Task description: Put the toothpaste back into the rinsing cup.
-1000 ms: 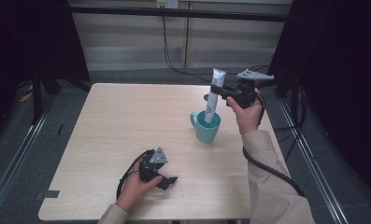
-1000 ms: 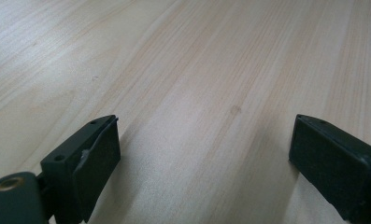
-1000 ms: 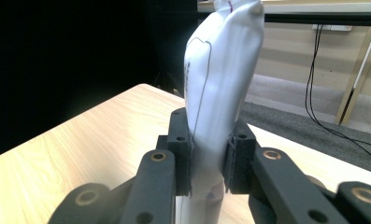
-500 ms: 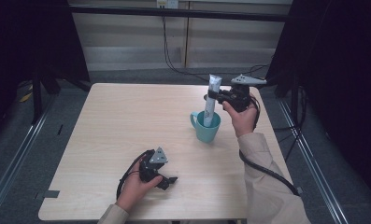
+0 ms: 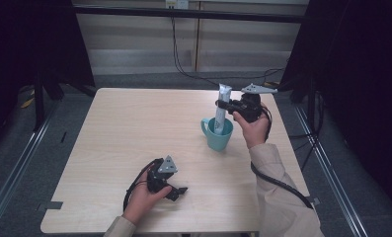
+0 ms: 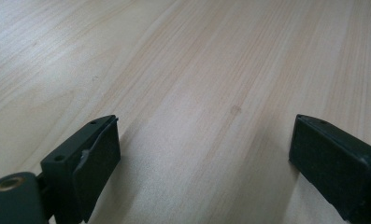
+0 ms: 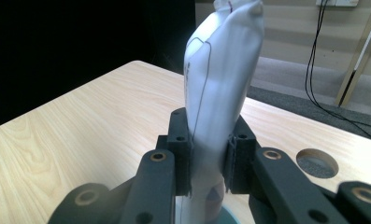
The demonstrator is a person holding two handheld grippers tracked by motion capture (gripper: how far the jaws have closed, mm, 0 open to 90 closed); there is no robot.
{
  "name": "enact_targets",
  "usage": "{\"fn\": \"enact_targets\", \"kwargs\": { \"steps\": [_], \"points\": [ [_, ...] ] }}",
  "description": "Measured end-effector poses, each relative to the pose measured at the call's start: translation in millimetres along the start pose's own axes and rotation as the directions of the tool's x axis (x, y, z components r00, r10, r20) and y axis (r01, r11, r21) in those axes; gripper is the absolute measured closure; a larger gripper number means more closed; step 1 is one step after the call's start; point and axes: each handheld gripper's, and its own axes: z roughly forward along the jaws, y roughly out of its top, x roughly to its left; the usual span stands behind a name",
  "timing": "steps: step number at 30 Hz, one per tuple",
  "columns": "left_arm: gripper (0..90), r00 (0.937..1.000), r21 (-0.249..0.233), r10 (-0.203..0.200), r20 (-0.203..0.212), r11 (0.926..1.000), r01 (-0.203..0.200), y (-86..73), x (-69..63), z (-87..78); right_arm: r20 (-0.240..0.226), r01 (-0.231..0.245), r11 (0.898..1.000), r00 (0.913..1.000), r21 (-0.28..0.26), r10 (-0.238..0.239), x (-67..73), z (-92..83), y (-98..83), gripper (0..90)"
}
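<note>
I am holding a white tube (image 7: 220, 107) upright in my right claw (image 7: 210, 161), jaws pinched on its soft middle, its lower end dipping into the teal mug (image 5: 217, 134) at the right of the desk (image 5: 134, 128). The tube is dimpling under the pads: light, squashy, likely slick, so I judge the firmer crimped top or the shoulder the safer hold. My left claw (image 5: 170, 186) is resting near the desk's near edge, jaws wide, gripping nothing. The pale wood is lying flat and bare; dark curtains and trailing cables are ringing the room.
</note>
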Motion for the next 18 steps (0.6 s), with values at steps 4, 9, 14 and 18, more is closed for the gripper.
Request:
{"fn": "enact_targets", "kwargs": {
  "steps": [4, 9, 14, 18],
  "points": [
    [8.5, 1.0, 0.0, -0.001, 0.0, 1.0, 0.001, 0.0, 0.0, 0.0, 0.004, 0.001, 1.0, 1.0, 0.005, -0.001, -1.0, 1.3, -3.2, 75.5],
    [8.5, 1.0, 0.0, -0.001, 0.0, 1.0, 0.001, 0.0, 0.0, 0.0, 0.002, -0.004, 1.0, 1.0, 0.012, 0.004, -1.0, 1.5, -5.1, 75.5],
    [8.5, 1.0, 0.002, -0.001, 0.0, 1.0, 0.001, 0.0, -0.1, -0.1, 0.002, -0.009, 1.0, 1.0, 0.016, 0.009, -2.0, 2.2, -8.5, 75.5],
    [8.5, 1.0, 0.002, -0.001, 0.0, 1.0, 0.001, 0.0, -0.1, -0.1, 0.008, -0.012, 1.0, 0.9999, 0.02, 0.012, -2.8, 3.2, -11.6, 75.4]
  ]
}}
